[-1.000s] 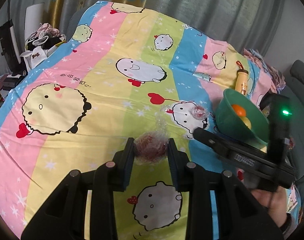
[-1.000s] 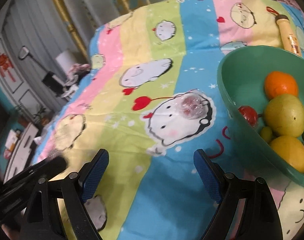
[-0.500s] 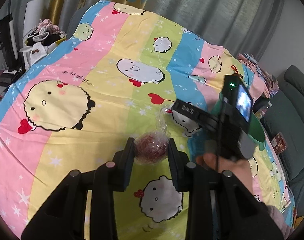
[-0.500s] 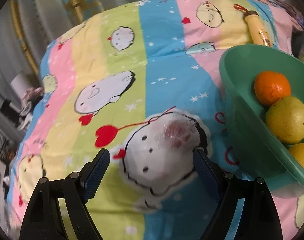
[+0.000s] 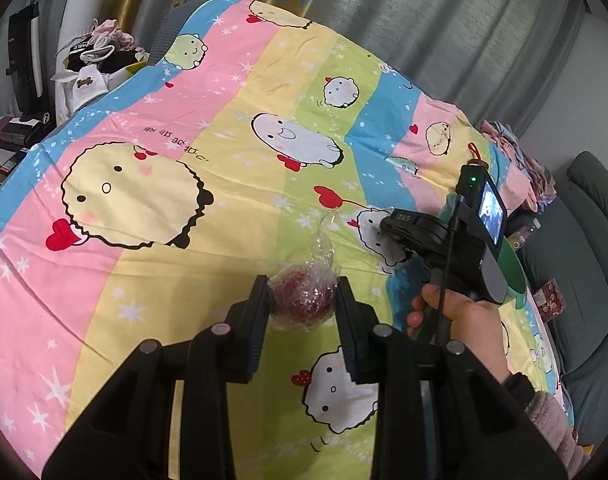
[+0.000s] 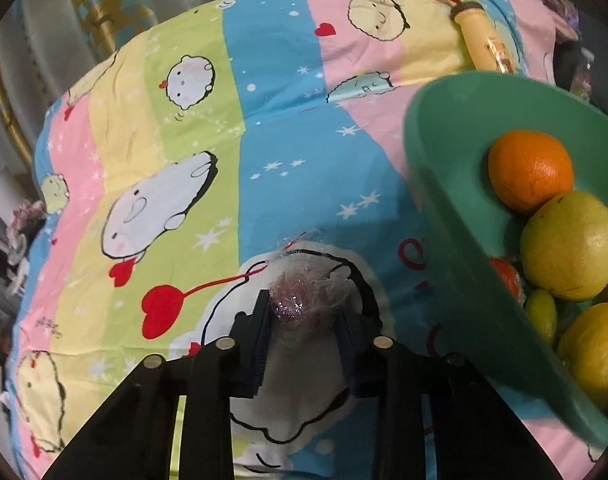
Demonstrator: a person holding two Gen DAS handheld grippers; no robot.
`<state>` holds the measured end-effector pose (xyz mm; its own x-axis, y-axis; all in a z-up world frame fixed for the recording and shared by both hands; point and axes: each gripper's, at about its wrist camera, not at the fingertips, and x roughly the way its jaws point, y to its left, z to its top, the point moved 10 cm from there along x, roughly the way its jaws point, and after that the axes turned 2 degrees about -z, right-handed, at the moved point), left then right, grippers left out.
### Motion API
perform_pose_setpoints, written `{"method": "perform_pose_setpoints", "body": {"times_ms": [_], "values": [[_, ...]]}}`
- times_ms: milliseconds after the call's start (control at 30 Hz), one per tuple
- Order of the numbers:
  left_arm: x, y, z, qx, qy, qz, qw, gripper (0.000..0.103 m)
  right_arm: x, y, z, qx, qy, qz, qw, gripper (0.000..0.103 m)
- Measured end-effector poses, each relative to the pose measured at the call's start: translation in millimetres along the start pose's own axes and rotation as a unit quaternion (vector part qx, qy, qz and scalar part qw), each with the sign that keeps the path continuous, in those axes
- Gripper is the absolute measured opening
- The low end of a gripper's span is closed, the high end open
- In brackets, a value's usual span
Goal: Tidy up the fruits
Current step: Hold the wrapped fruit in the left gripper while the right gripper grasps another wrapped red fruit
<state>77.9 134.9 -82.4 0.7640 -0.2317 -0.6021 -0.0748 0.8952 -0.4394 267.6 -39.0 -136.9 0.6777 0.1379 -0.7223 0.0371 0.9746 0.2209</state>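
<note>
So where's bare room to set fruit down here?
Free: bedspread left of the left gripper, and the bowl's far inner wall above the orange. Crowded: bowl's near side, and the strip between right gripper and bowl.

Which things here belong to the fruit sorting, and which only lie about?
Part of the job:
- dark red wrapped fruit, in the left tongs
- pale wrapped fruit, in the right tongs
- green bowl
- orange

Lying about:
- yellow tube
- cartoon bedsheet
- clothes pile
</note>
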Motion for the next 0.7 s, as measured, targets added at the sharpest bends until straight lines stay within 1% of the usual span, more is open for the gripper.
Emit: {"method": "perform_pose_setpoints", "body": {"times_ms": [67, 200, 267, 533, 700], "values": [[-0.7, 1.3, -0.1, -0.002, 0.001, 0.0, 1.0, 0.032, -2.3, 1.3, -0.8, -0.001, -0.002, 0.013, 1.0, 0.031], [0.8, 2.6, 0.5, -0.001, 0.0, 0.003, 1.0, 0.032, -11.6, 2.7, -8.9, 0.005, 0.005, 0.063, 0.998, 0.031], [4.1, 1.4, -1.3, 0.0, 0.004, 0.004, 1.0, 0.032, -18.8, 6.1, -15.8, -0.004, 0.008, 0.083, 0.996, 0.031], [10.0, -4.4, -7.5, 0.014, 0.016, 0.01, 0.9997, 0.032, -45.7, 27.5, -41.7, -0.029, 0.024, 0.158, 0.987, 0.031], [12.5, -4.0, -9.5, 0.018, 0.021, 0.018, 0.9994, 0.032, -61.8, 35.6, -54.9, -0.048, 0.028, 0.183, 0.982, 0.031]]}}
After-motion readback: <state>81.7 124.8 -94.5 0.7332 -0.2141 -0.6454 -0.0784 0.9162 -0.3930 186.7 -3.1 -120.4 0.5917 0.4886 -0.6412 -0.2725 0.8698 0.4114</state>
